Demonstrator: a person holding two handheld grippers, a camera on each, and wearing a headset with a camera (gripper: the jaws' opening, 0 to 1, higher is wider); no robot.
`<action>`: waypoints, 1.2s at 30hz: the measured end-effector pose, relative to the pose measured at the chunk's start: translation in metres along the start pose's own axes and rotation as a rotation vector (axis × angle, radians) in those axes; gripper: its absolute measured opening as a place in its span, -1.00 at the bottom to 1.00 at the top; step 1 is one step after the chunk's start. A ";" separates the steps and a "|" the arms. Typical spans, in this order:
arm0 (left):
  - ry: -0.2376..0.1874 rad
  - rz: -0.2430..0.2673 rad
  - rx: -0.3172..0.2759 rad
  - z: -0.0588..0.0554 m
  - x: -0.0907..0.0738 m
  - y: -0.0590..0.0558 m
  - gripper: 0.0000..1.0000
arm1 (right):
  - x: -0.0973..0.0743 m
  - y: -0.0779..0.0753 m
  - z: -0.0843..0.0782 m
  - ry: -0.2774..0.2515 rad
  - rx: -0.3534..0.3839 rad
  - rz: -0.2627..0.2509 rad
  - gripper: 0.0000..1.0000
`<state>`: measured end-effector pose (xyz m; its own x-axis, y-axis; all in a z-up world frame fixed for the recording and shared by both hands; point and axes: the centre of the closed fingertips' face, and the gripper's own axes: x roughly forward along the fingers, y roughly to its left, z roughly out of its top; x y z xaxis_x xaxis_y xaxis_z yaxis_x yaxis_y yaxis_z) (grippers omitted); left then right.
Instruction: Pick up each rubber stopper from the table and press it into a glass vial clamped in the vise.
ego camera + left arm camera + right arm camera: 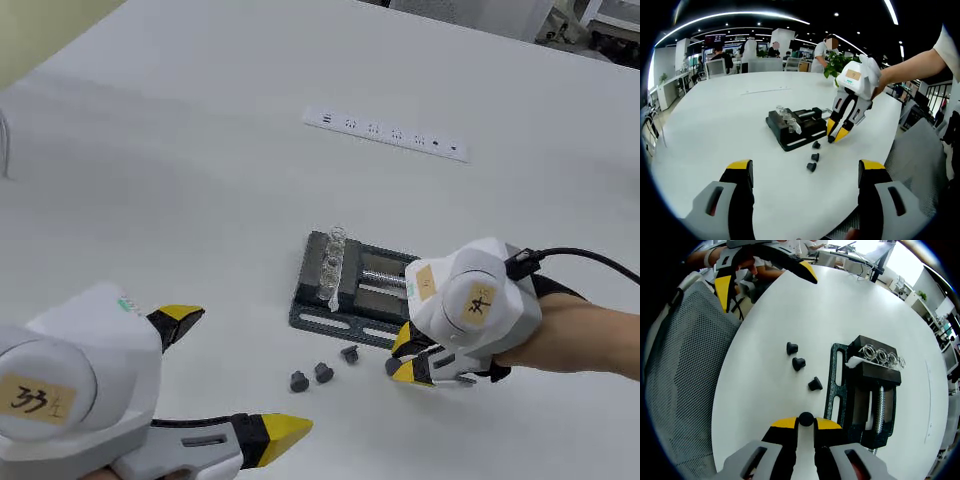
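A black rubber stopper [805, 417] is pinched between the closed yellow tips of the right tongs [805, 426], just beside the near corner of a black vise [350, 295] standing on a white bench [200, 180]. Whether the stopper touches the bench cannot be told. A row of clear glass vials [333, 262] stands upright, clamped at one end of the vise, their mouths uncapped. Three loose stoppers [323, 373] lie in a short line on the bench just in front of the vise, apart from one another and from its base, the nearest one close to the right tongs. The left tongs [240, 370] hang wide open and empty, on the near side of the vise and well apart from it, with the loose stoppers between. A white power strip [385, 133] lies flat on the far side of the vise, well apart. A grey mesh chair [685, 370] stands at the bench edge, beyond the loose stoppers from the vise.
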<state>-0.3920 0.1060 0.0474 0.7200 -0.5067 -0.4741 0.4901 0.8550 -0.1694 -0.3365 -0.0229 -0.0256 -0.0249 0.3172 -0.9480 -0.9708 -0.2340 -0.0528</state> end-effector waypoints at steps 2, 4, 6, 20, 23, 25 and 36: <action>0.001 -0.001 0.001 0.000 0.000 0.000 0.70 | 0.000 0.000 0.000 0.001 -0.004 0.003 -0.82; 0.001 -0.002 0.003 0.000 0.001 -0.001 0.69 | -0.001 0.000 0.000 -0.003 -0.004 0.001 -0.83; 0.002 -0.004 0.004 0.000 0.001 -0.002 0.69 | -0.002 0.002 0.001 -0.012 0.009 0.020 -0.83; -0.004 -0.005 0.011 0.002 0.002 0.001 0.69 | -0.021 -0.012 0.015 -0.096 0.130 0.045 -0.86; -0.003 -0.005 0.012 0.002 0.003 0.002 0.69 | -0.027 -0.020 0.017 -0.099 0.135 0.034 -0.85; -0.005 -0.005 0.013 0.002 0.003 0.003 0.69 | -0.031 -0.026 0.019 -0.091 0.120 0.024 -0.86; -0.005 -0.007 0.021 0.005 0.004 0.008 0.70 | -0.055 -0.065 0.051 -0.092 0.008 0.000 -0.86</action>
<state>-0.3828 0.1105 0.0484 0.7190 -0.5132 -0.4686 0.5052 0.8490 -0.1547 -0.2845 0.0218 0.0459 -0.0468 0.4006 -0.9151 -0.9726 -0.2271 -0.0497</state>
